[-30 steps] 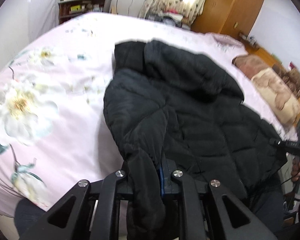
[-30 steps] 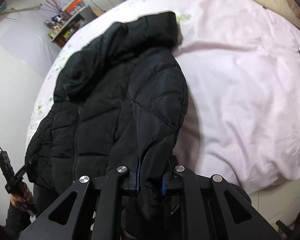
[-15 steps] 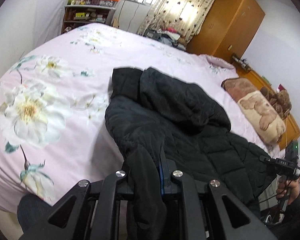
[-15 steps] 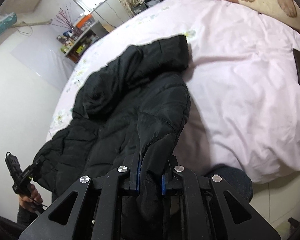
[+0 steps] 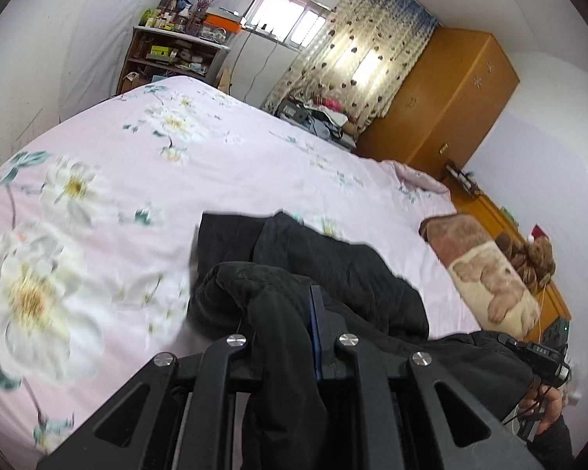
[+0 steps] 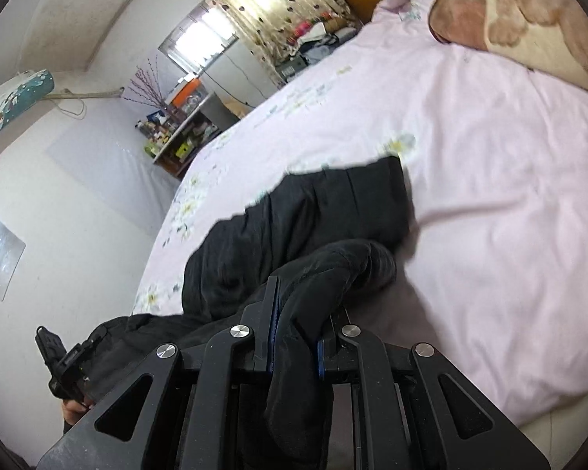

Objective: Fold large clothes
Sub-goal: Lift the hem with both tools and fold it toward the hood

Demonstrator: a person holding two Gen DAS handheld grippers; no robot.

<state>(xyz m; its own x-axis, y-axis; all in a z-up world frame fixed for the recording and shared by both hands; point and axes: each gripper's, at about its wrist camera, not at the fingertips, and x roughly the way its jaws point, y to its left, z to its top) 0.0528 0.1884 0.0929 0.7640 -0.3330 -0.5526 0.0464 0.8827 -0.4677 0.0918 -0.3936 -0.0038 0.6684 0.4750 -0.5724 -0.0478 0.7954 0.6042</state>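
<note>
Fabric of black padded jacket (image 5: pixel 333 274) pinched between fingers of left gripper (image 5: pixel 290 337), fold hanging down behind jaws. Right gripper (image 6: pixel 294 337) likewise clamped on jacket fabric. Jacket bunched and lifted near bed edge, far part lying flat on pink floral bedspread (image 5: pixel 117 180). Beyond, toward headboard side: brown-and-cream plush pillow (image 5: pixel 486 274). Farthest: cluttered shelf (image 5: pixel 168 55), spotted curtain (image 5: pixel 356 58), orange wardrobe (image 5: pixel 443 90).

The jacket (image 5: pixel 333 266) is black. The bedcover (image 5: pixel 215 164) is pale pink with white flowers, blurred here. The curtain (image 5: pixel 356 62) looks cream with dark spots.
</note>
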